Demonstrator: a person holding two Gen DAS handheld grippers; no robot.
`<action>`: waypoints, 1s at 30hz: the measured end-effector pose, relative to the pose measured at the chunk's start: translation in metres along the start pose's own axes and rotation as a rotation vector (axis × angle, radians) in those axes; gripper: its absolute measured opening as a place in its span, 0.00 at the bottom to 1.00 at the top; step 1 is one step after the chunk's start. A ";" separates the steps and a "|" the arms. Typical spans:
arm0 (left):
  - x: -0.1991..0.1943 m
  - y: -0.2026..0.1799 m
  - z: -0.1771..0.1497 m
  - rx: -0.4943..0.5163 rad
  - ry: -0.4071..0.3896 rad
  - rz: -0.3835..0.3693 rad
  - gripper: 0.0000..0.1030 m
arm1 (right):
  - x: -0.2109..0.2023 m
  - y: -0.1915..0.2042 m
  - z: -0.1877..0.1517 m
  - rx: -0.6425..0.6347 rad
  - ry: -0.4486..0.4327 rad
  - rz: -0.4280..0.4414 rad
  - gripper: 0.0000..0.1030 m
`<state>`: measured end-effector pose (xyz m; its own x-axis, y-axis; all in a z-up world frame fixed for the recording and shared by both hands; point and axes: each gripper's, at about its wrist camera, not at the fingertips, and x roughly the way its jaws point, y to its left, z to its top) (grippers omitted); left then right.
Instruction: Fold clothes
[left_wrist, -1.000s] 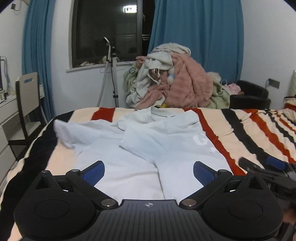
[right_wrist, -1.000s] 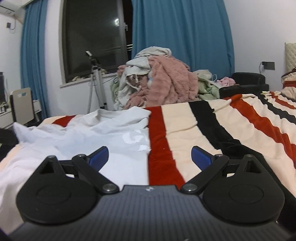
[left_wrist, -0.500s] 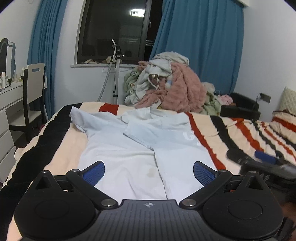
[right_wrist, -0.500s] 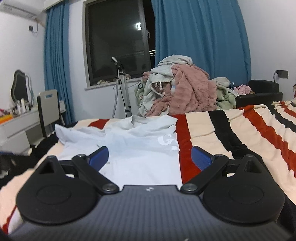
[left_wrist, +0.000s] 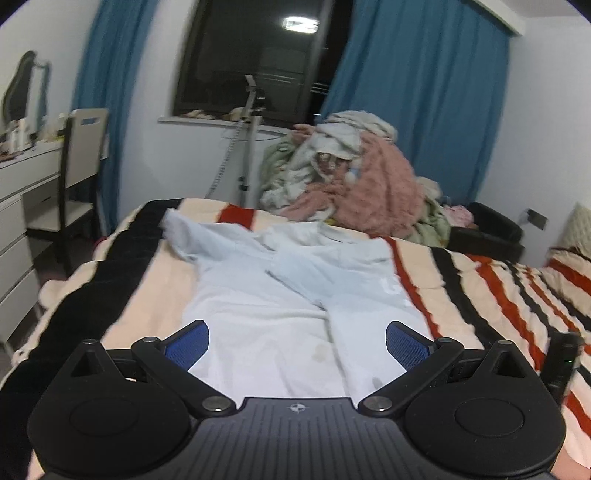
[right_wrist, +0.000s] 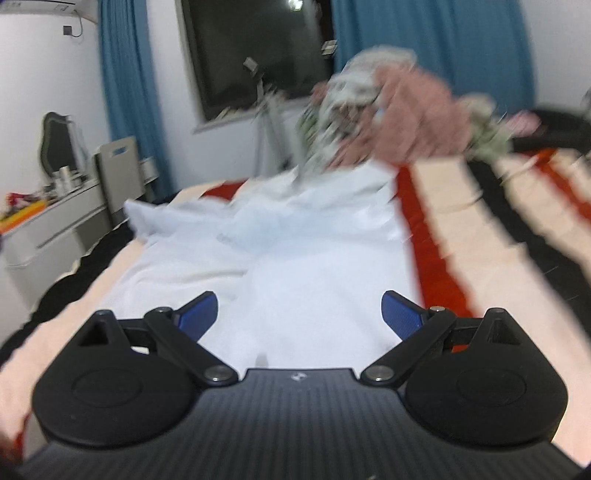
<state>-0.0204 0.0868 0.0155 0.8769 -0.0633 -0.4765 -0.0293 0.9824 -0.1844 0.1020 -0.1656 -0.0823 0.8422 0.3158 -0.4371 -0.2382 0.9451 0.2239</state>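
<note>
A pale blue short-sleeved shirt lies flat on the striped bed, collar away from me, right side folded in over the middle, left sleeve spread out. It also shows, blurred, in the right wrist view. My left gripper is open and empty above the shirt's near hem. My right gripper is open and empty above the shirt's near right part. Part of the right gripper's black body shows at the right edge of the left wrist view.
The striped blanket covers the bed. A heap of clothes with a pink fleece lies beyond the far edge. A tripod stand stands by the window. A chair and white desk are at the left.
Both grippers have risen and pulled back from the shirt, so more of the bed shows. The right gripper has swung left over the shirt and is moving fast, blurring its view.
</note>
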 end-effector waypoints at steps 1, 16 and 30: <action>0.002 0.008 0.002 -0.016 0.005 0.000 1.00 | 0.013 0.004 0.002 -0.016 0.027 0.004 0.83; 0.078 0.112 -0.008 -0.281 0.065 0.157 1.00 | 0.255 0.211 0.056 -0.438 0.066 0.285 0.74; 0.136 0.127 -0.005 -0.298 0.047 0.315 1.00 | 0.334 0.241 0.107 -0.427 0.008 0.020 0.12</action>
<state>0.0929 0.2023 -0.0767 0.7804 0.2165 -0.5866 -0.4349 0.8620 -0.2604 0.3775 0.1584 -0.0814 0.8319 0.3337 -0.4434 -0.4349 0.8883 -0.1476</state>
